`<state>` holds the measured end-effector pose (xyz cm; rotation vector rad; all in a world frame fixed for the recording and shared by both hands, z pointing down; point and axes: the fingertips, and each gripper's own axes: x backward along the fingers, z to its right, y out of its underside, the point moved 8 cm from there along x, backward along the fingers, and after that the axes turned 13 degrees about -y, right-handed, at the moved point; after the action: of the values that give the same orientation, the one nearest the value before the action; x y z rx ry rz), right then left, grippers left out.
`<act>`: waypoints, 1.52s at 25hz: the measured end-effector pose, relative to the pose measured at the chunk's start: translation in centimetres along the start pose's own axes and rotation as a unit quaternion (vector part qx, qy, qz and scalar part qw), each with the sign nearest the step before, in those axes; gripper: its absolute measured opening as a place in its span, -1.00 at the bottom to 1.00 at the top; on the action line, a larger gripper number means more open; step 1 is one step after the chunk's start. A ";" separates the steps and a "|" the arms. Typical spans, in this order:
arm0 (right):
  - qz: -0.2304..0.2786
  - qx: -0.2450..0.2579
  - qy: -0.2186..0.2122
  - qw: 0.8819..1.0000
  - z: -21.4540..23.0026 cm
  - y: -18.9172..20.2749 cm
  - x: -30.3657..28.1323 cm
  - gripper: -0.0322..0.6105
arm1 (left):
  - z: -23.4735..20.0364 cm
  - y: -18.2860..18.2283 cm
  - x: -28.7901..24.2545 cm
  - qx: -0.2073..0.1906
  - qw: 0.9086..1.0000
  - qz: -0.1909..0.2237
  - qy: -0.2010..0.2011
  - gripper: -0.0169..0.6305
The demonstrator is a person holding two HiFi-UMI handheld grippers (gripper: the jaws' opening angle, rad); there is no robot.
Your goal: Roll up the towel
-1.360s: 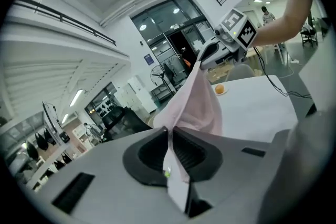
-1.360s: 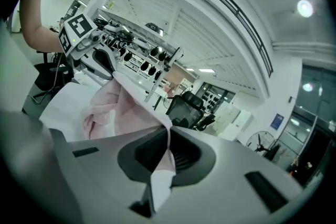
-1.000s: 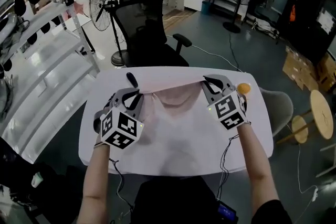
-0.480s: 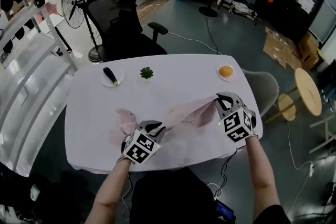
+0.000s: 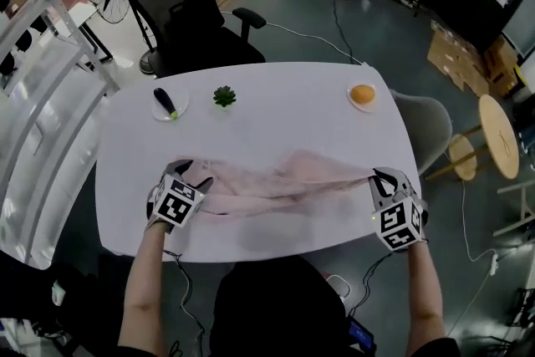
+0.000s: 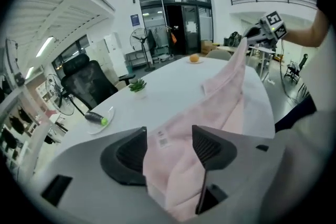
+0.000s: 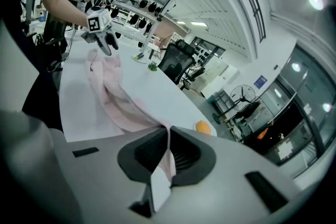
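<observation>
Head view steeply down; gripper views low (facing inward), sharing towel (image 6: pixel 226 94)

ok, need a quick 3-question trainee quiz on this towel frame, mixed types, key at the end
1. True or false: the right gripper is shut on one end of the towel.
2. Multiple choice: in the head view, the orange sits on the table at the far A) left, B) middle, C) right.
3. Fill in: the gripper whose jaws stand apart is the ____ one.
Key: 1 true. 2 C. 3 left: the left gripper has just been opening its jaws, with the towel's other end lying between them.
</observation>
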<state>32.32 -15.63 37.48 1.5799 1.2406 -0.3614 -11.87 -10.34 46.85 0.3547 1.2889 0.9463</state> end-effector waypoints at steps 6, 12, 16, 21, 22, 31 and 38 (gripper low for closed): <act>-0.007 0.001 -0.022 1.000 -0.3 2.1 -0.5 -0.83 | -3.9 1.3 -3.4 -0.017 0.997 -0.076 -0.027 0.11; -0.031 0.003 -0.034 0.999 0.0 4.3 -1.3 -0.83 | -4.6 1.6 -6.7 -0.058 0.990 -0.122 -0.027 0.13; -0.033 -0.001 -0.034 0.999 0.7 4.9 -1.1 -0.83 | -4.1 1.7 -7.1 -0.043 0.988 -0.142 -0.033 -0.52; -0.017 0.011 -0.017 1.000 2.5 3.8 -1.2 -0.83 | -5.2 0.5 -5.5 -0.033 0.991 -0.121 -0.055 -0.83; -0.011 0.016 -0.011 1.000 3.0 3.3 -1.1 -0.83 | -5.8 -0.1 -4.8 -0.028 0.991 -0.108 -0.066 -0.83; 0.050 0.067 0.074 0.994 10.0 -3.8 1.3 -0.83 | -11.6 -7.8 5.7 -0.025 0.983 0.025 -0.179 -0.84; 0.073 0.114 0.124 0.983 13.1 -7.8 3.2 -0.83 | -13.1 -10.2 12.6 -0.030 0.968 0.087 -0.235 -0.84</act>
<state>31.58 -25.72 25.57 1.9466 1.2951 -0.2227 -20.16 -10.38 27.74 0.6124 0.8038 0.9730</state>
